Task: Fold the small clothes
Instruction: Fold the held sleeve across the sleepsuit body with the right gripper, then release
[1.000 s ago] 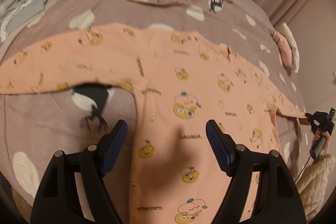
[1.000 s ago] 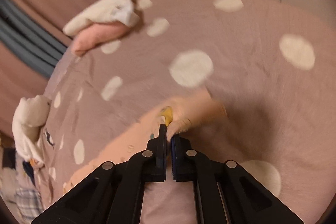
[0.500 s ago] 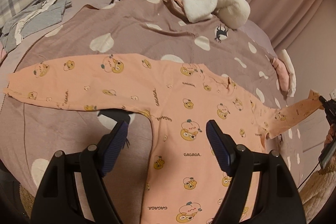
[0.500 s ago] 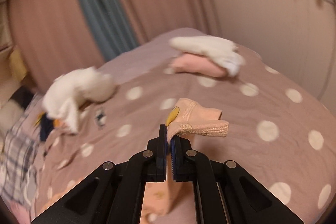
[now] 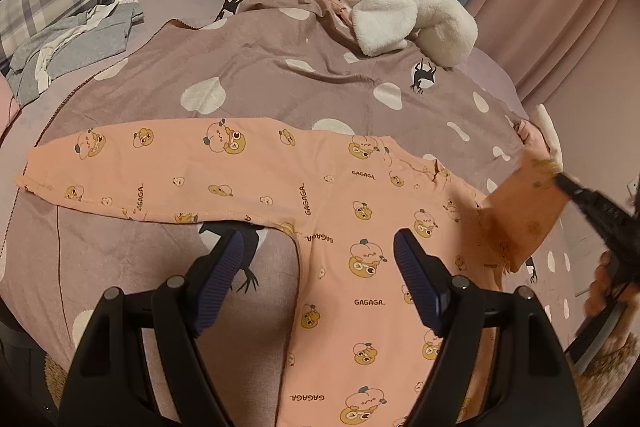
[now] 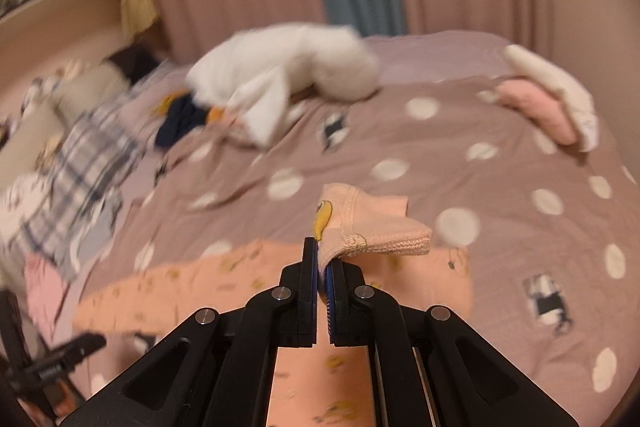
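On the bed's spotted blanket [image 5: 256,75] the peach top [image 5: 360,235] lies spread flat, its body running toward the viewer and its two sleeves stretched out to either side, so the long line across it goes from cuff to cuff. The far-left sleeve [image 5: 160,171] rests flat on the blanket, untouched, its cuff well out to the left.

The left hand-held gripper [image 5: 318,263] hangs above the garment's chest, tilted downward, its jaws standing wide with nothing between them; one finger hangs over the blanket just beside the armpit, the other over the printed front.

Further right, the other sleeve [image 5: 524,211] is lifted clear of the bed. The right hand-held gripper [image 6: 322,267] has its jaws pinched tight on the cuff [image 6: 372,227], which droops over to the right of the fingertips. Below and ahead of it lies the top's body, so I'd judge the fold turns on carrying that cuff leftward across the chest. The right hand is plainly the one placed for it; the left looks ready to pin the fabric down.
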{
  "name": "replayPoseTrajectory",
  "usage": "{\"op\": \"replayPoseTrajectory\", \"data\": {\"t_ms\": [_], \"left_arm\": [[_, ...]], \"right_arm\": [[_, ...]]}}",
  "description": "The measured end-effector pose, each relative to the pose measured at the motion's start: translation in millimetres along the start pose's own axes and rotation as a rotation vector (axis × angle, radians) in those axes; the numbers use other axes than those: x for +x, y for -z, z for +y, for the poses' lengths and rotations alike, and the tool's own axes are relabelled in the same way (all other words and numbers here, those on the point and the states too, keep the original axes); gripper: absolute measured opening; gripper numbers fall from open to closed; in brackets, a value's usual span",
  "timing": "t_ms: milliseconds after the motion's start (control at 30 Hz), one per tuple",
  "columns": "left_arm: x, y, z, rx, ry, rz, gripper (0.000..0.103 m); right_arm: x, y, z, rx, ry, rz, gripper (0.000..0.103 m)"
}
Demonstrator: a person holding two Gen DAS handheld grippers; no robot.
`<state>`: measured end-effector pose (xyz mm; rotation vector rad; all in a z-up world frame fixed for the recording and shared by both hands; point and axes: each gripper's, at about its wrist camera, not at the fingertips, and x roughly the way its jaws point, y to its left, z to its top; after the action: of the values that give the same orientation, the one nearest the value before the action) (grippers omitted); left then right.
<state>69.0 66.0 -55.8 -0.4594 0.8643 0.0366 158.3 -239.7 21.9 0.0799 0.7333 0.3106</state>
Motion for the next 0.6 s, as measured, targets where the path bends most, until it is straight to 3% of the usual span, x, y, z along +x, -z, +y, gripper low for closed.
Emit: {"op": "replayPoseTrajectory", "data": {"t_ms": [333,600], "left_arm": [[10.6,2.7,13.9,-0.032,0.001,0.031,0.078],[21.5,7.6,19.6,-0.037,-0.012,0.062,0.078]], "right_arm": [[54.6,43.6,67.8,-0.116,-0.100,0.239,0.005],[84.8,79.0,80.6,-0.153,-0.120,0.369,0.005]]}}
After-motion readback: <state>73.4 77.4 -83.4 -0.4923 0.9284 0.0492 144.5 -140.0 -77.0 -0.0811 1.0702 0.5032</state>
